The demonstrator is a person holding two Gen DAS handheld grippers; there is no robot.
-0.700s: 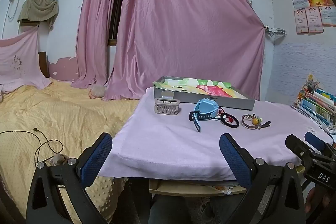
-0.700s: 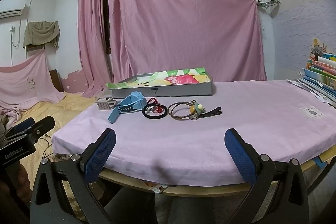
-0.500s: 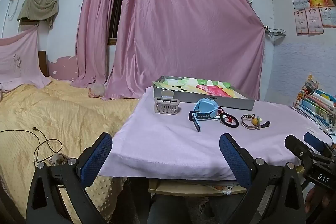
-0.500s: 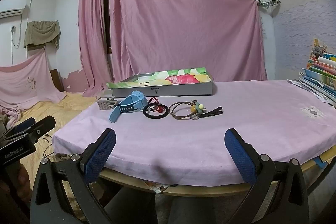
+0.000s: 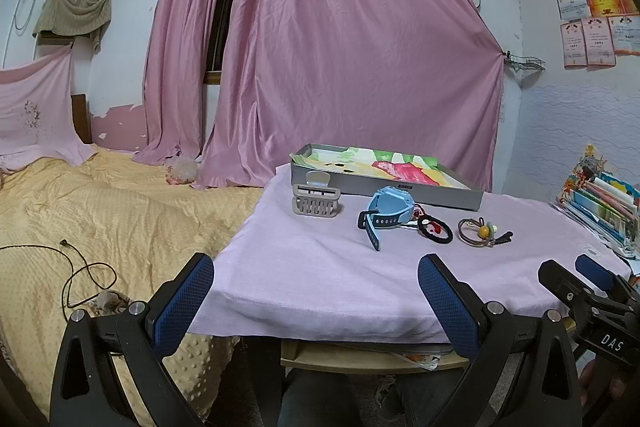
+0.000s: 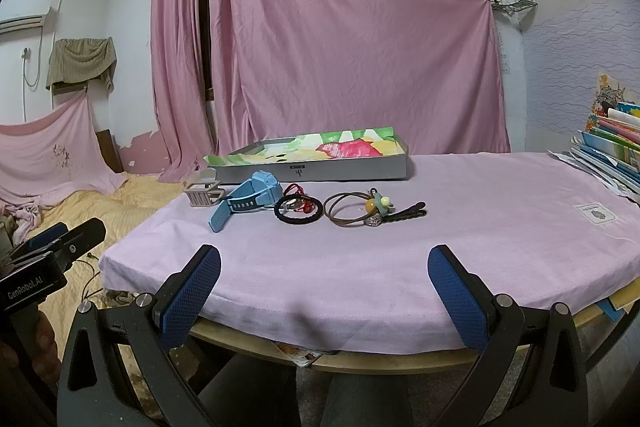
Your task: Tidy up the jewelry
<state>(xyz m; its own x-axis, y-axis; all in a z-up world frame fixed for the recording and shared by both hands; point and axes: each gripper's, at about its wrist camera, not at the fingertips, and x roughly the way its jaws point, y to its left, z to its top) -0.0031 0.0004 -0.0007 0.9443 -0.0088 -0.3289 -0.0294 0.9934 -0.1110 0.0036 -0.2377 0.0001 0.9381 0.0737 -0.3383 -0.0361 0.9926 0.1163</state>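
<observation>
Pink curtain (image 5: 352, 67); yellow bedspread (image 5: 100, 211); stacked books (image 6: 612, 151).

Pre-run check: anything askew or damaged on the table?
Nothing damaged. The hair claw, watch, black tie and brown tie lie loose in a row in front of the tray; both grippers are open and hold nothing.

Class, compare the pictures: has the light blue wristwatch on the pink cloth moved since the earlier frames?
No. The light blue wristwatch lies in the same spot in front of the shallow grey tray, beside the black hair tie.
</observation>
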